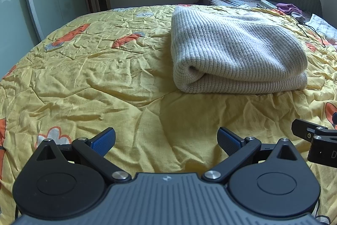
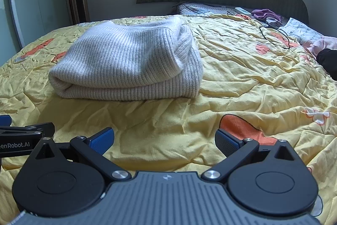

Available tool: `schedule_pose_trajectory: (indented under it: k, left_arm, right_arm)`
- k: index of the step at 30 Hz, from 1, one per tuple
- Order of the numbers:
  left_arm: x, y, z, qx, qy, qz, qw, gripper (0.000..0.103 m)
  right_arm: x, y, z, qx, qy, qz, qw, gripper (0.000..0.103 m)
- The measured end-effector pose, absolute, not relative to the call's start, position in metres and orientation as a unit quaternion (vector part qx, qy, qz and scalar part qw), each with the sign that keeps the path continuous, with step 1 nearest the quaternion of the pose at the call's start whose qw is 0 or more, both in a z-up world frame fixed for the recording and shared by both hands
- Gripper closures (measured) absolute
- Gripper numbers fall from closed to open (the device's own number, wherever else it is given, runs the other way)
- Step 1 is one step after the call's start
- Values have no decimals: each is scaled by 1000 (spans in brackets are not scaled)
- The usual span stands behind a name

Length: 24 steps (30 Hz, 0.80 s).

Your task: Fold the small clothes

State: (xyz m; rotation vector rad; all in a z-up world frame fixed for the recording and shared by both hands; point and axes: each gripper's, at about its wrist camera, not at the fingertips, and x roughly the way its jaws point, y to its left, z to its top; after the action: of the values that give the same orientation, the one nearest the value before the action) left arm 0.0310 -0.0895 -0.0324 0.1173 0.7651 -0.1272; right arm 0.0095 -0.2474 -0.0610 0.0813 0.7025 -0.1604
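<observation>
On the yellow bedspread (image 1: 94,81) the knit sweater (image 1: 236,50) sits folded, ahead of left gripper (image 1: 166,138) and right gripper (image 2: 164,139) — both wide open, empty — snagging the loose top flap would undo the fold.

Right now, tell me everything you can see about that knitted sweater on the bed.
The sweater is a pale grey-white, ribbed knit that looks thick and soft. It is folded into a compact bundle of stacked layers, with a rolled fold facing the cameras. It lies flat on the yellow flowered quilt, ahead of both grippers. Only the quilt touches it; the left gripper and right gripper are open and apart from it.
</observation>
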Motion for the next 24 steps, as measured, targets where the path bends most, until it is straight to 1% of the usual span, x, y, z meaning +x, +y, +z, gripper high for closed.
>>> schedule_pose_trajectory:
  k: [24]
  left_arm:
    - [30, -91, -32, 73, 369, -52, 925, 0]
  right_arm:
    - [10, -247, -62, 38, 344, -74, 935, 0]
